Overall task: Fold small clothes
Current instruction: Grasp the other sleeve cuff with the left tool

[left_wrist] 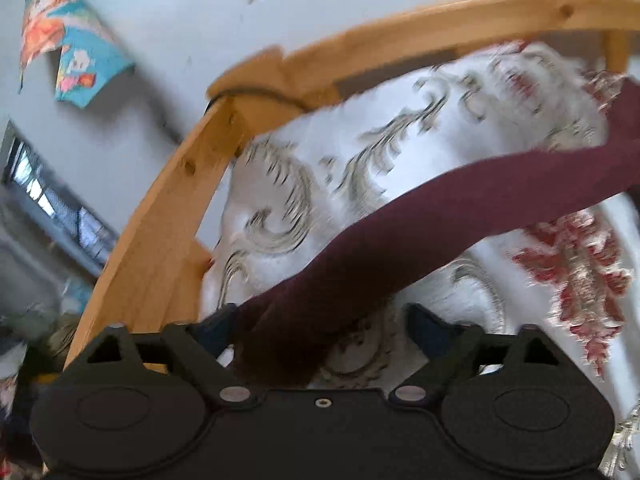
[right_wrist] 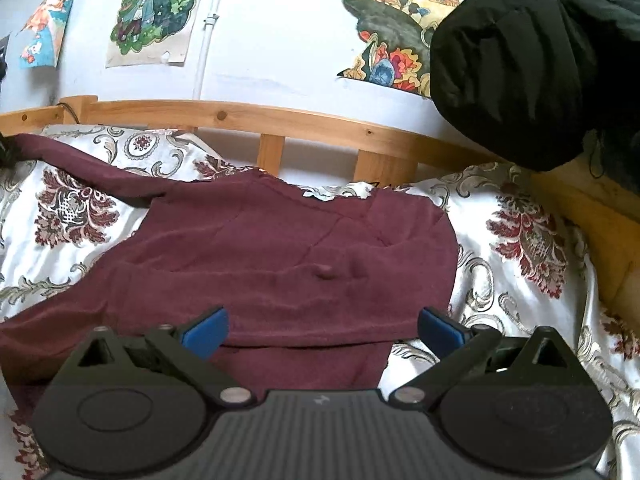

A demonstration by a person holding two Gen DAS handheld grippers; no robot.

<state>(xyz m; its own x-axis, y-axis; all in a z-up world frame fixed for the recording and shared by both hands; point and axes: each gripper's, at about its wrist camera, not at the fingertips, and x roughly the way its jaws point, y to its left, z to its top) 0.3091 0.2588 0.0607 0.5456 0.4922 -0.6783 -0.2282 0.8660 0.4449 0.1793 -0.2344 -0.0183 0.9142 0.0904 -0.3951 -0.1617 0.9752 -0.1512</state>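
Where the left tool (left_wrist: 316,330) meets the maroon garment (right_wrist: 280,256), its fingers stand spread, with a sleeve (left_wrist: 420,232) draped between them and stretching away to the upper right over the patterned bedspread (left_wrist: 360,128); the view is blurred, so no pinch can be confirmed. Behind runs the wooden bed rail (left_wrist: 168,216). In the right wrist view, the garment lies spread flat on the bedspread, and the right tool (right_wrist: 322,330) hovers over its near hem, blue fingertips (right_wrist: 206,332) wide apart and gripping nothing. A black jacket (right_wrist: 520,60) hangs upper right.
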